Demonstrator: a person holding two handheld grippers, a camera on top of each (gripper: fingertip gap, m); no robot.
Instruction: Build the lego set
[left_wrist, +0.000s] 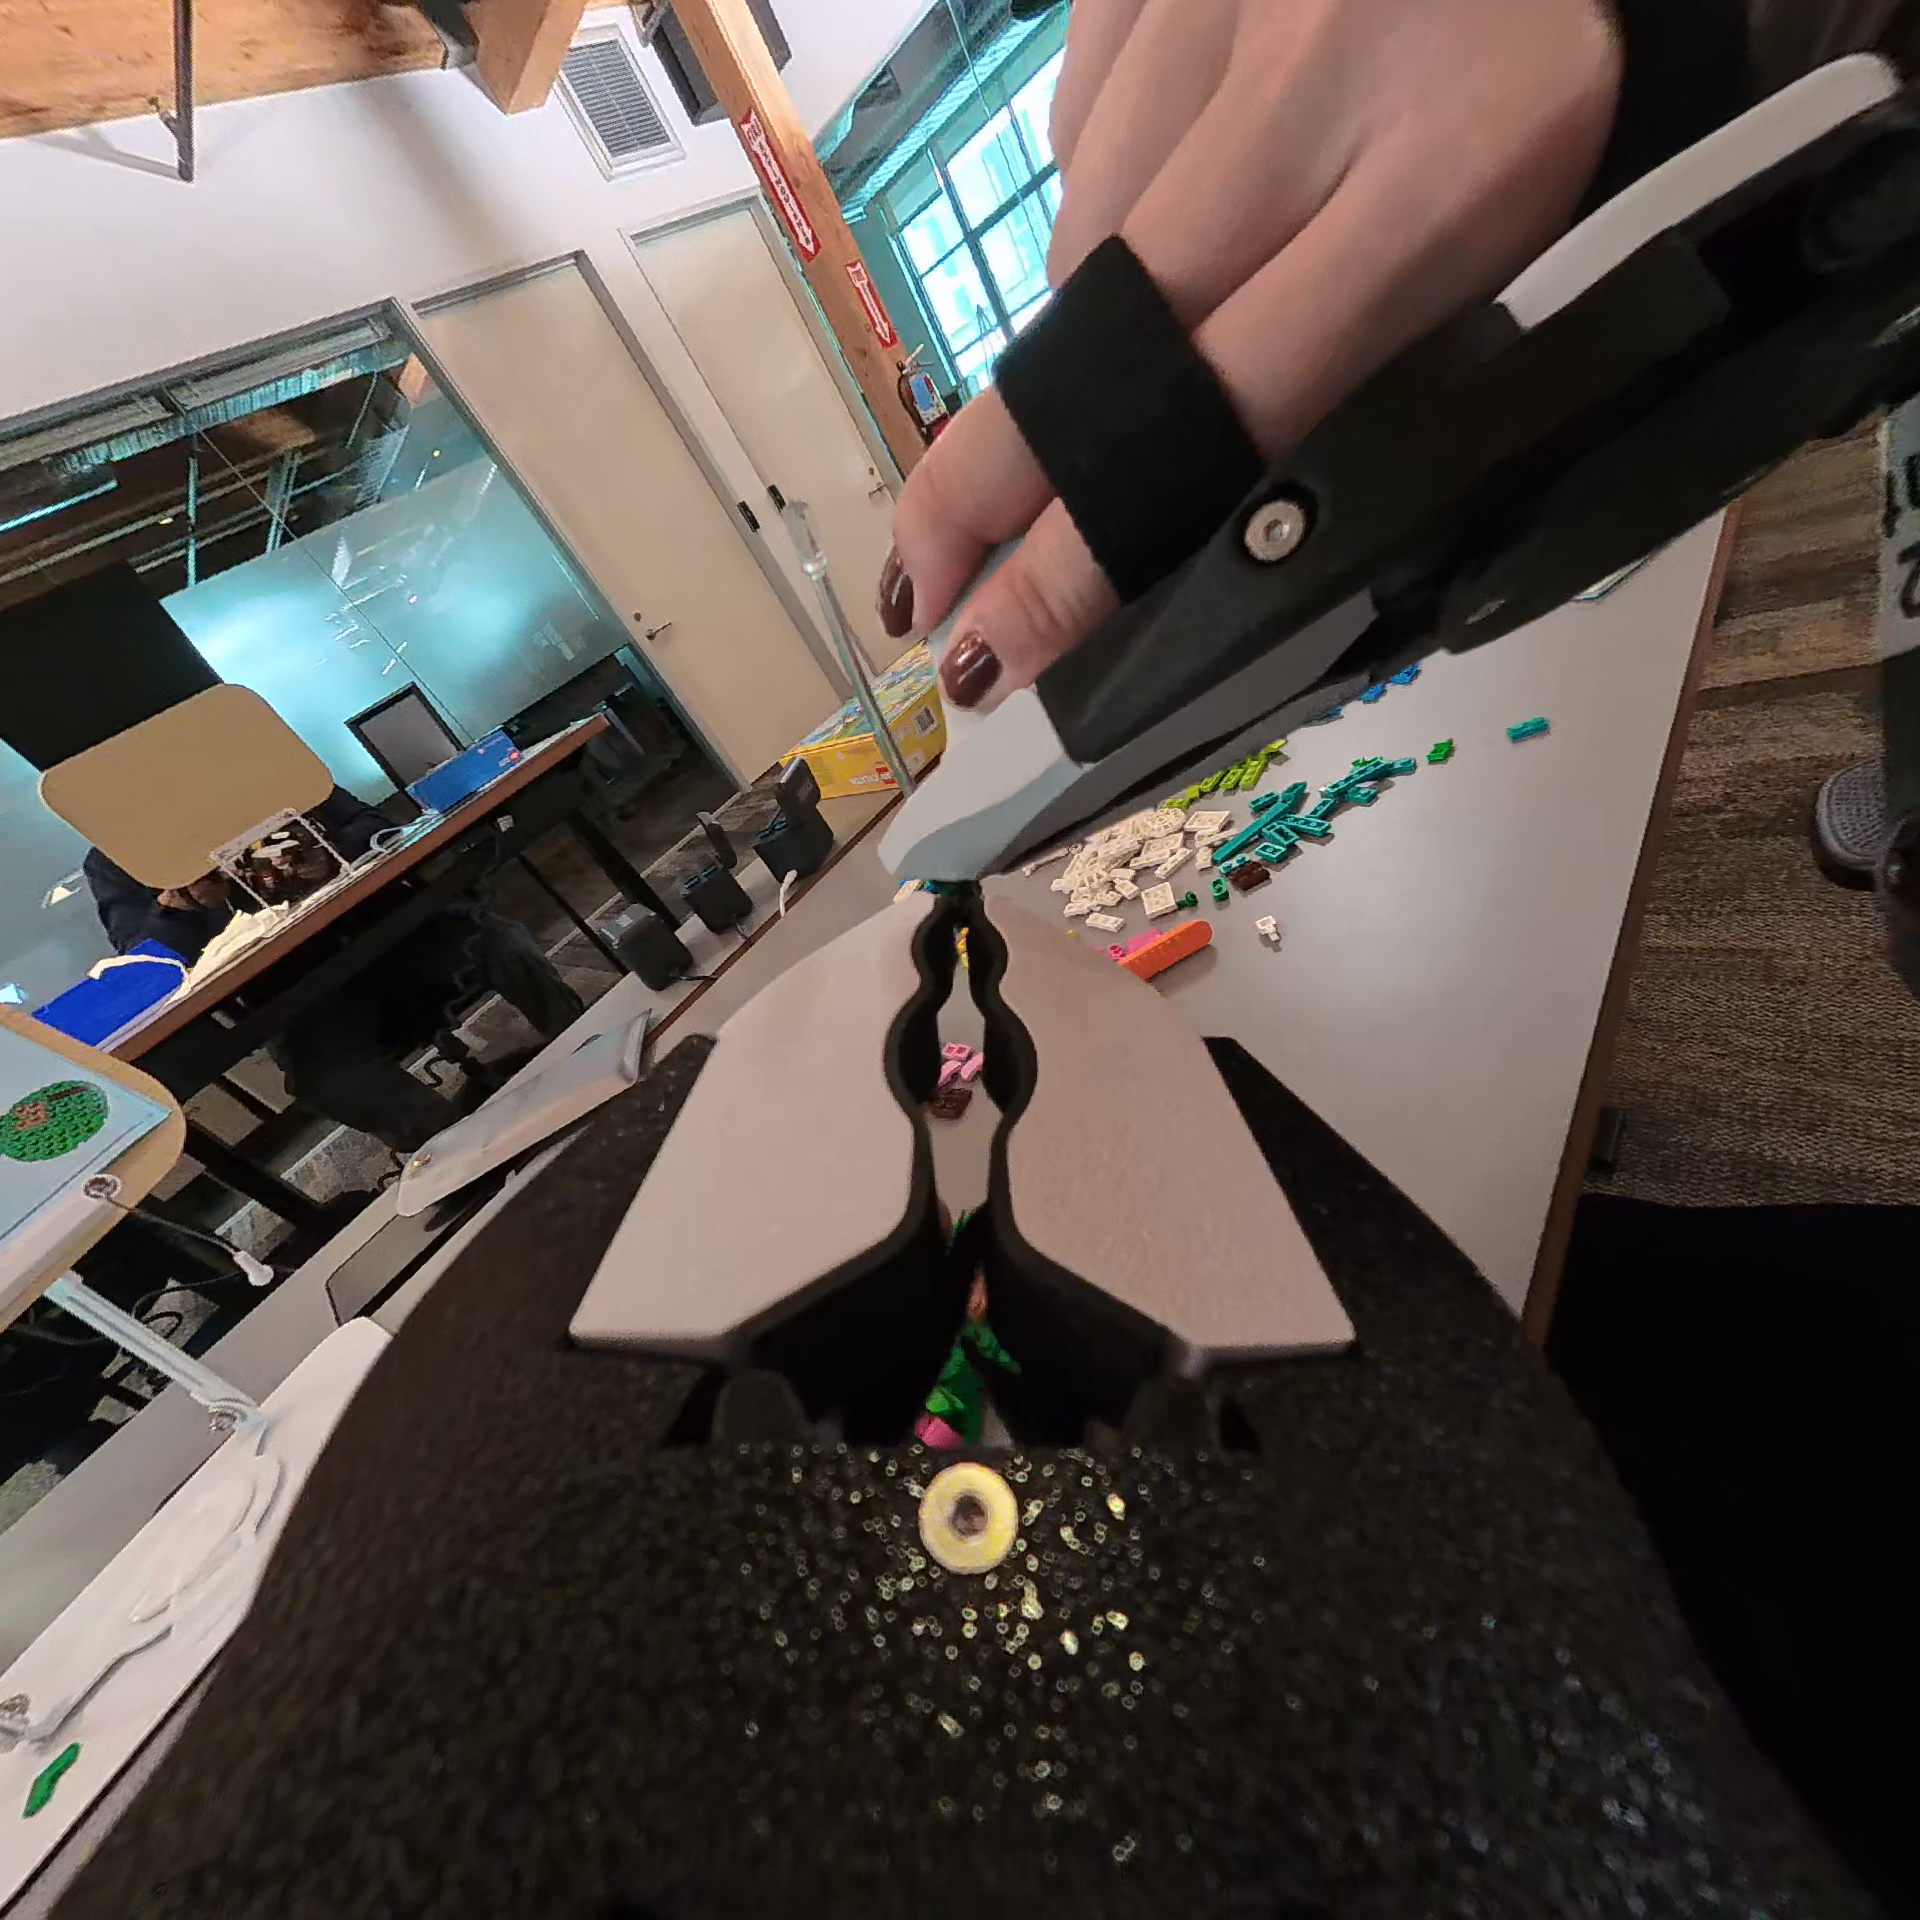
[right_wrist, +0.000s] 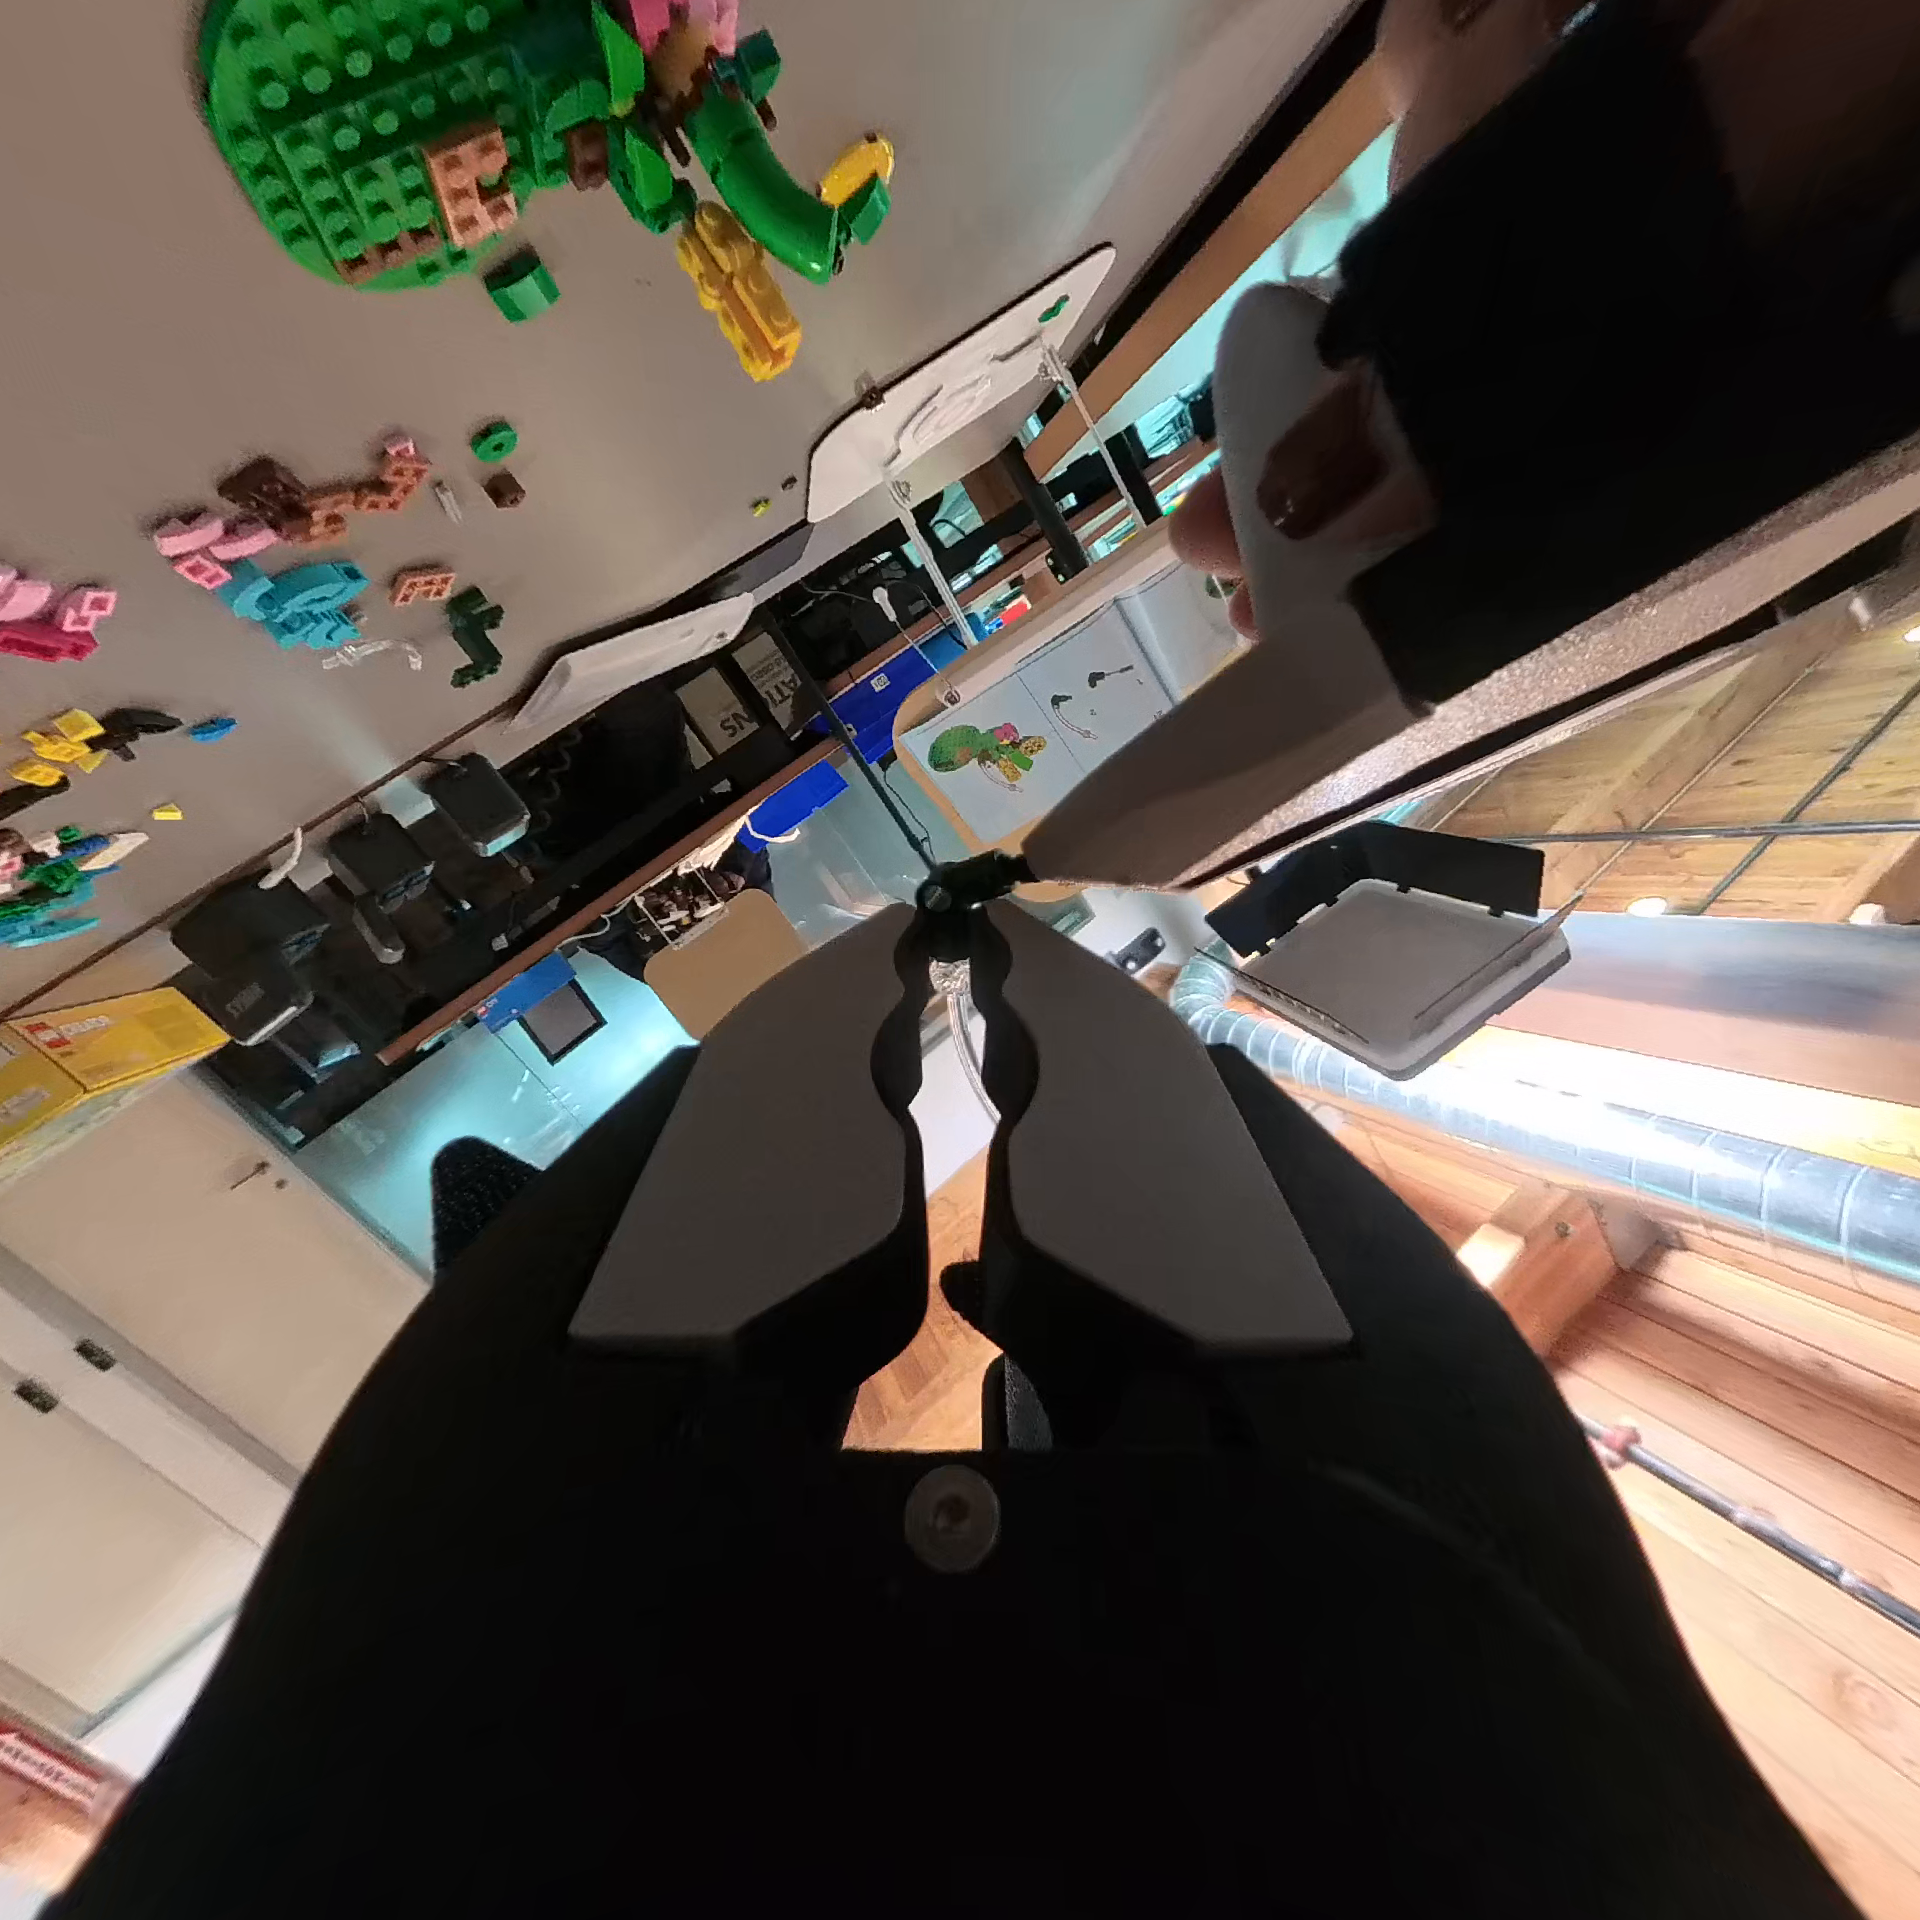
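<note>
1. The partly built model (right_wrist: 436, 156) lies on the tabletop (right_wrist: 644, 436) near the edge that runs beside the white stand base (right_wrist: 956, 416). It has a round green baseplate with tan and brown bricks on it, green leaves, a curved green stem, pink blossoms and a yellow stack. So the base and much of the foliage look done.

2. Much is left, judging by the loose parts. In the right wrist view, pink, brown, blue and yellow pieces (right_wrist: 301, 582) lie scattered across the tabletop, well apart from the model. In the left wrist view, a heap of white plates (left_wrist: 1132, 862), teal pieces (left_wrist: 1309, 810), lime pieces (left_wrist: 1231, 779) and an orange separator tool (left_wrist: 1169, 951) lie toward the far edge.

3. The left gripper (left_wrist: 961, 899) has its fingers nearly closed, tips pinched on a small dark piece (left_wrist: 956, 891); what it is cannot be told.

4. The right gripper (right_wrist: 951, 914) is likewise almost closed and pinches a small dark part (right_wrist: 961, 883) at its tips. A clear curved element (right_wrist: 961, 997) shows in the gap behind; whether it is gripped cannot be told.

5. The two grippers meet tip to tip, held up off the tabletop, so the step in hand appears to be joining a small sub-assembly in the air, not yet fixed to the model.

6. The instruction page (right_wrist: 997, 748) on its stand shows a model picture for comparison.
</note>
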